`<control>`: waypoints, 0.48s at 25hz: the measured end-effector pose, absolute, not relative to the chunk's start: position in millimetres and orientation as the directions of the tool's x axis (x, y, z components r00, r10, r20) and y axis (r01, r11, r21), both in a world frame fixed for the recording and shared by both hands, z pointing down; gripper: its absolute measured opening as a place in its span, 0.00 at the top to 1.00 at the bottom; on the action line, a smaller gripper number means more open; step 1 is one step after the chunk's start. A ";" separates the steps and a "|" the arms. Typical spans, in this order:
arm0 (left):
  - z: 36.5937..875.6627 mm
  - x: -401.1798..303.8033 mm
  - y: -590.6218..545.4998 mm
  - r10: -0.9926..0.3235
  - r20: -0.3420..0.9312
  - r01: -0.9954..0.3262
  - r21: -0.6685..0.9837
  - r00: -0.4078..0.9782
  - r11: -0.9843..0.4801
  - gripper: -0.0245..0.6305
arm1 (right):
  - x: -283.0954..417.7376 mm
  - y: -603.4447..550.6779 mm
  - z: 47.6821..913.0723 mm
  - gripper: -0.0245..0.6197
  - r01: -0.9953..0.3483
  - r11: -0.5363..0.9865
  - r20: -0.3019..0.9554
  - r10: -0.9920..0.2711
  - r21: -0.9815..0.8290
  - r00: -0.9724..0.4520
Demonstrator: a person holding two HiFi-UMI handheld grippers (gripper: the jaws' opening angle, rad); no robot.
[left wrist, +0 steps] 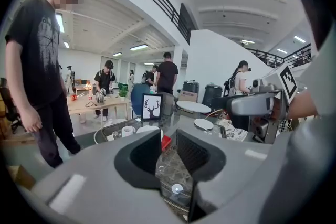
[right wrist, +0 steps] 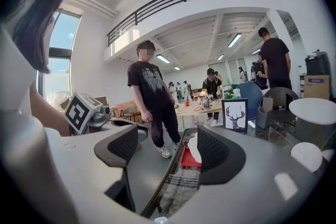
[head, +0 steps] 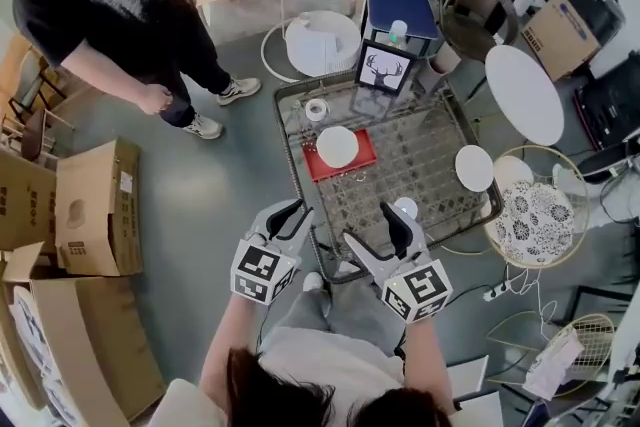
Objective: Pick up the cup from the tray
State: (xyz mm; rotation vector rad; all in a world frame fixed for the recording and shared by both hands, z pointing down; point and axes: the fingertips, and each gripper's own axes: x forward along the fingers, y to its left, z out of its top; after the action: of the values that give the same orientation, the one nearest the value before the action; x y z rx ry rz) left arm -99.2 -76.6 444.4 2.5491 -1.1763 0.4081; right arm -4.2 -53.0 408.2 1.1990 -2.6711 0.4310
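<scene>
A red tray (head: pixel 352 164) lies on the glass-topped wire table (head: pixel 420 155), with a white round cup or bowl (head: pixel 337 146) on it. A small handled white cup (head: pixel 316 109) stands beyond the tray on the glass. In the left gripper view the handled cup (left wrist: pixel 127 131) and the white vessel (left wrist: pixel 148 129) sit ahead, with the tray (left wrist: pixel 166 141) beside them. My left gripper (head: pixel 290 219) hovers at the table's near left corner, open by a narrow gap and empty (left wrist: pixel 169 152). My right gripper (head: pixel 378 233) is beside it over the near edge, wide open and empty (right wrist: pixel 168 149).
A framed deer picture (head: pixel 385 70) stands at the table's far edge. A white plate (head: pixel 474 167) lies at the right and a small white object (head: pixel 406 207) sits near my right gripper. A person in black (head: pixel 110 5) stands at the left. Cardboard boxes (head: pixel 90 205) and round side tables (head: pixel 525 93) surround the table.
</scene>
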 end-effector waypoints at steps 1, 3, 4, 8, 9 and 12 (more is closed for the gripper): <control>447.0 -100.0 -82.2 -0.691 0.375 -0.778 0.159 0.618 -0.608 0.84 | -2.5 -57.8 412.0 0.40 -0.751 0.631 0.290 -0.694 -0.194 -0.659; 452.7 -101.3 -95.5 -0.701 0.378 -0.789 0.166 0.605 -0.591 0.80 | 0.8 -69.6 420.1 0.39 -0.748 0.631 0.305 -0.685 -0.206 -0.662; 456.9 -102.0 -103.4 -0.703 0.384 -0.794 0.164 0.598 -0.586 0.78 | 2.1 -76.4 424.8 0.38 -0.746 0.632 0.313 -0.680 -0.209 -0.663; 491.1 -104.9 -137.3 -0.699 0.431 -0.809 0.146 0.571 -0.570 0.71 | 4.1 -97.9 456.0 0.36 -0.735 0.649 0.376 -0.643 -0.196 -0.668; 501.4 -104.7 -146.4 -0.695 0.447 -0.811 0.140 0.563 -0.568 0.71 | 4.6 -104.1 463.8 0.35 -0.730 0.653 0.385 -0.633 -0.200 -0.672; 521.9 -102.4 -163.4 -0.671 0.490 -0.802 0.107 0.557 -0.587 0.71 | 1.1 -121.0 482.9 0.34 -0.722 0.651 0.391 -0.617 -0.234 -0.683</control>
State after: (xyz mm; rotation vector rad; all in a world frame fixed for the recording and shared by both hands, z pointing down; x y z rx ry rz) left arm -102.4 -163.4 521.9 2.4760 -1.2117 0.5811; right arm 1.1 -121.0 482.9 1.0781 -2.5949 0.5440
